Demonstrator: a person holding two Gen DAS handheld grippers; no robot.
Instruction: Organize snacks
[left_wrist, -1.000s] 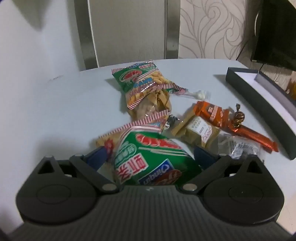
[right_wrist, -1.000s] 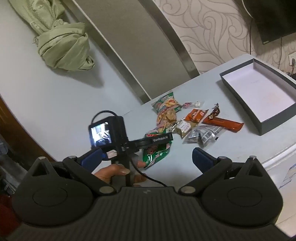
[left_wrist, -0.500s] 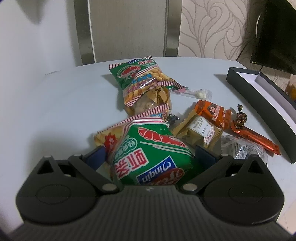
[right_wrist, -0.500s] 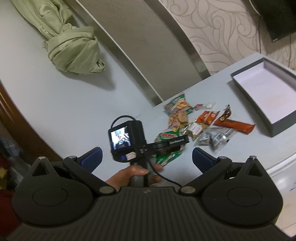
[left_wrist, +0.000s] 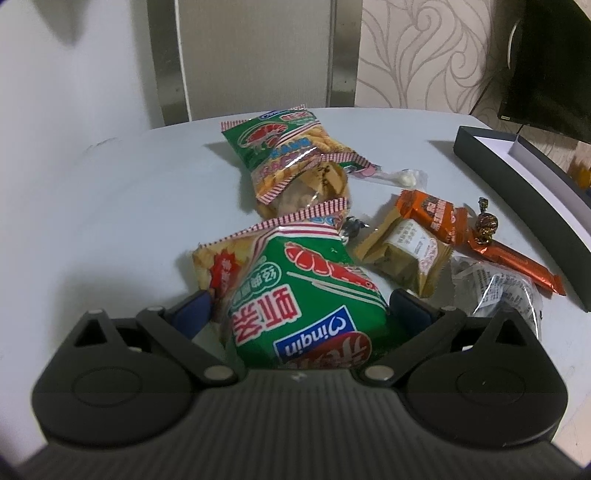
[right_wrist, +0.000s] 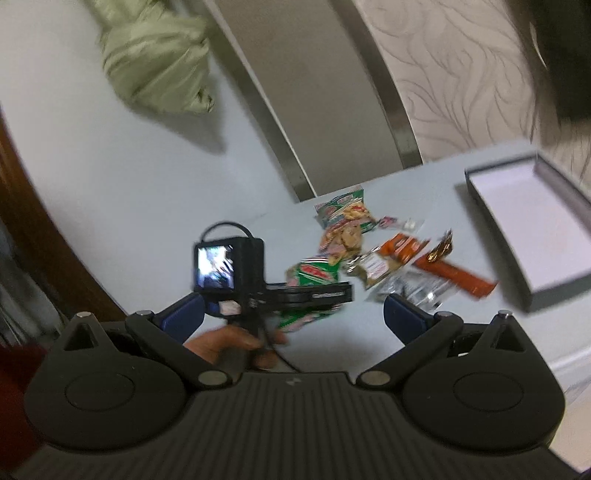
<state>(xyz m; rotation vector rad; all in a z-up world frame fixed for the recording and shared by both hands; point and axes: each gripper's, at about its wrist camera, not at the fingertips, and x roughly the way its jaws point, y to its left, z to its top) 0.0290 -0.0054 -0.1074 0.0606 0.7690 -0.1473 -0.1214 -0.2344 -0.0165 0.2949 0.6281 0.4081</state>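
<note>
Left wrist view is showing the left gripper (left_wrist: 297, 314) straddling a green shrimp-cracker bag (left_wrist: 306, 295), its blue fingers (left_wrist: 192, 314) sitting wide at either side; whether they are pressing the film I cannot tell. The bag is lying on the pale table (left_wrist: 110, 206) among other snacks, with the open grey box (right_wrist: 532, 229) off to the right. The bag is looking light, puffy and slick, with brittle contents, so gripping gently across its middle seems wisest. The right gripper (right_wrist: 293, 317) is hanging spread and empty above.
</note>
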